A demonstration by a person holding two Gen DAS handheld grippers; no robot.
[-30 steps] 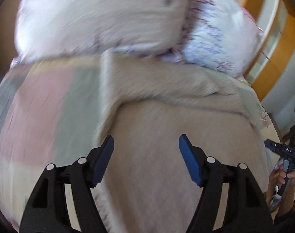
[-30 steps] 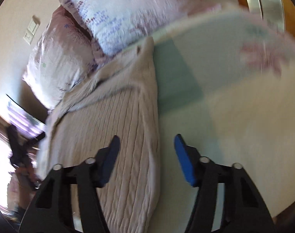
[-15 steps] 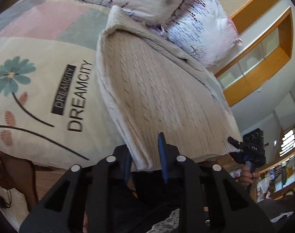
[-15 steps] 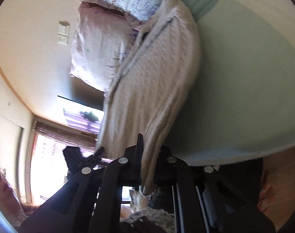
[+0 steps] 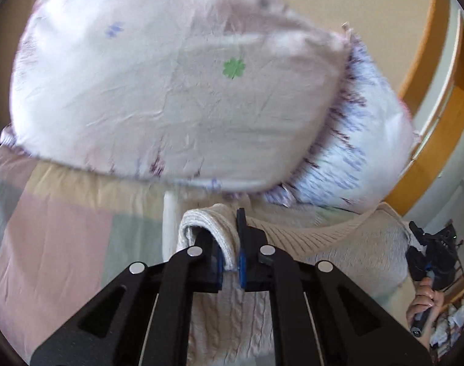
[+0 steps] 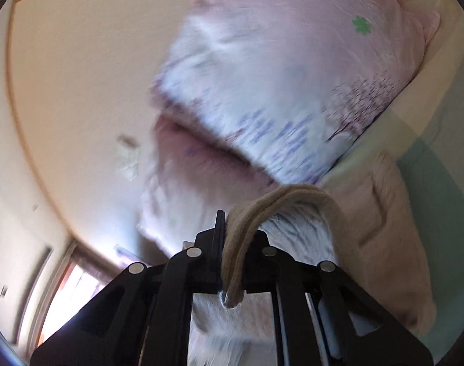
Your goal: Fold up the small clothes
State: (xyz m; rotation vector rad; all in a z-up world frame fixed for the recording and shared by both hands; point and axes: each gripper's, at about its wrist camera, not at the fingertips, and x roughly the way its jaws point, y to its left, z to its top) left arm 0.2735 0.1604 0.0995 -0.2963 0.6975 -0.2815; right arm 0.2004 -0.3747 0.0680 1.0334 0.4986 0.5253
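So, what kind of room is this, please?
Most likely a bedroom. Two pillows are stacked at the head of a bed covered with a pastel patchwork sheet, and a beige knit sweater lies on it. Both grippers hold the sweater's edge.

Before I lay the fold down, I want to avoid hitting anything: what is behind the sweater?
Behind the sweater are two pillows, the pale floral one overlapping a blue-patterned one, on the patchwork bedspread. The raised knit, pinched by the left gripper and right gripper, hides the bed underneath.
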